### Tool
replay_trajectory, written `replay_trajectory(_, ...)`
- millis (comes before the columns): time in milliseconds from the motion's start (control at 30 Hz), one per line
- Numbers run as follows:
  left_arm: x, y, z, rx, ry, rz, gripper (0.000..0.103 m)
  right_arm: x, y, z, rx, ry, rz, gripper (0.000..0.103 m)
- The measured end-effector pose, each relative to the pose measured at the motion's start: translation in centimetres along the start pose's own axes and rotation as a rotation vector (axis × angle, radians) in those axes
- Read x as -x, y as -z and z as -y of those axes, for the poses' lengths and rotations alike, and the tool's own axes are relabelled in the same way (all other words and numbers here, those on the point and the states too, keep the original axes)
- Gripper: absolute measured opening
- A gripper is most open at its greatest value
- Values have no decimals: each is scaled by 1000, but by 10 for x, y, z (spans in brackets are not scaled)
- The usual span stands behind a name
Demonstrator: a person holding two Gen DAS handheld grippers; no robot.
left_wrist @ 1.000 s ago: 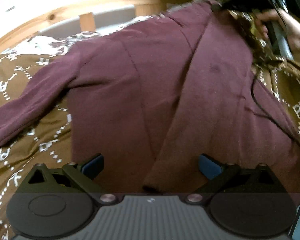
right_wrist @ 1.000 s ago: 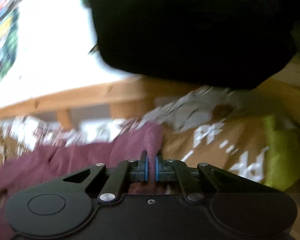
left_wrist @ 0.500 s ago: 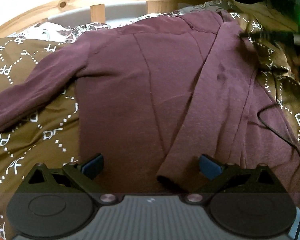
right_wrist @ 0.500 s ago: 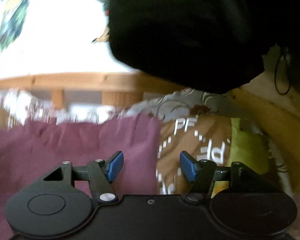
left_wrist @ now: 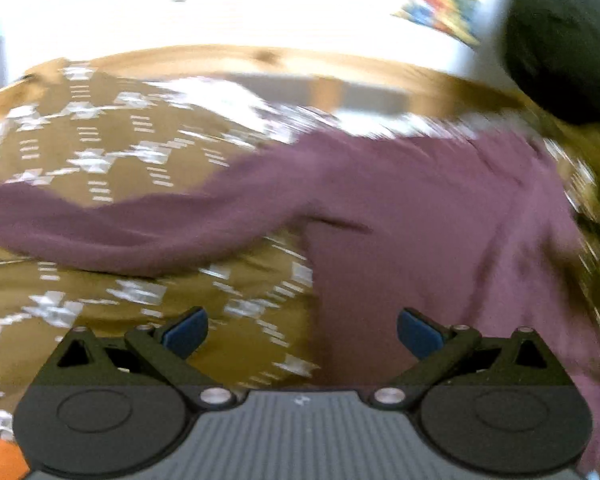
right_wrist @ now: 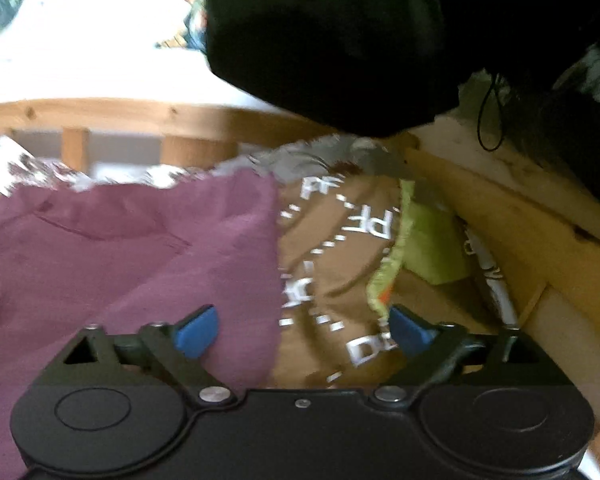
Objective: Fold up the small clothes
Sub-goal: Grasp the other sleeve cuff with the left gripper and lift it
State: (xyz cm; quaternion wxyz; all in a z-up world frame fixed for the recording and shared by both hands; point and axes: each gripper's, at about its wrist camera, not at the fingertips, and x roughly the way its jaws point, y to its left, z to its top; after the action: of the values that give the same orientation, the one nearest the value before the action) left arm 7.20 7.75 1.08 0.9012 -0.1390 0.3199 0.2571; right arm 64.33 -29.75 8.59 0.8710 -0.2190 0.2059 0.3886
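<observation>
Both sets of jaws stand wide apart and grip nothing. Right gripper (right_wrist: 303,330): its jaws have just been opening, and the blue pads are clear of the cloth; the edge of the maroon top (right_wrist: 140,248) lies below and between them, beside the left pad, not pressed by either. Just right of that edge the brown bedspread (right_wrist: 340,248) with white lettering is bare. A lime-green cloth (right_wrist: 428,240) lies bunched farther right, against the wooden bed frame (right_wrist: 520,216). A black mass (right_wrist: 340,32) fills the upper part of this view; what it is cannot be told.

Left gripper (left_wrist: 302,332): jaws spread, nothing between the pads but the side edge of the maroon top (left_wrist: 420,220) and the bedspread (left_wrist: 100,152) underneath. This view is blurred. The top lies flat on the bed, body to the right, one long sleeve (left_wrist: 120,228) stretched out to the left across the bedspread. The wooden rail (left_wrist: 260,58) of the bed runs behind it. An orange patch (left_wrist: 4,460) shows at the lower left corner, unidentifiable.
</observation>
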Motion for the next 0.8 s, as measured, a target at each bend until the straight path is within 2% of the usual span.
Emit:
replay_trajectory(67, 7, -12, -29, 80, -85, 46, 102, 20, 4, -13, -6, -38, 23, 102)
replay_trajectory(200, 23, -28, -89, 242, -248, 137, 102, 44, 8, -43, -10, -116, 30, 102)
replay_trajectory(300, 37, -35, -127, 269, -371, 186, 102, 63, 18, -61, -48, -146, 29, 102)
replay_trajectory(367, 44, -39, -152, 287, -410, 196, 102, 72, 26, -72, -79, -186, 1, 102)
replay_trajectory(433, 48, -40, -172, 319, -405, 187, 102, 79, 34, -83, -76, -231, -27, 102)
replay_trajectory(600, 48, -36, -202, 488, -218, 229, 102, 75, 45, -97, -57, -253, -61, 102)
replay_trajectory(700, 36, -39, -208, 547, -174, 244, 102, 69, 45, -92, -102, -244, -83, 102)
replay_trajectory(733, 30, -40, -211, 567, -189, 245, 97, 67, 46, -91, -114, -238, -89, 102)
replay_trajectory(800, 24, -43, -219, 627, -248, 232, 80, 64, 47, -88, -131, -229, -102, 102)
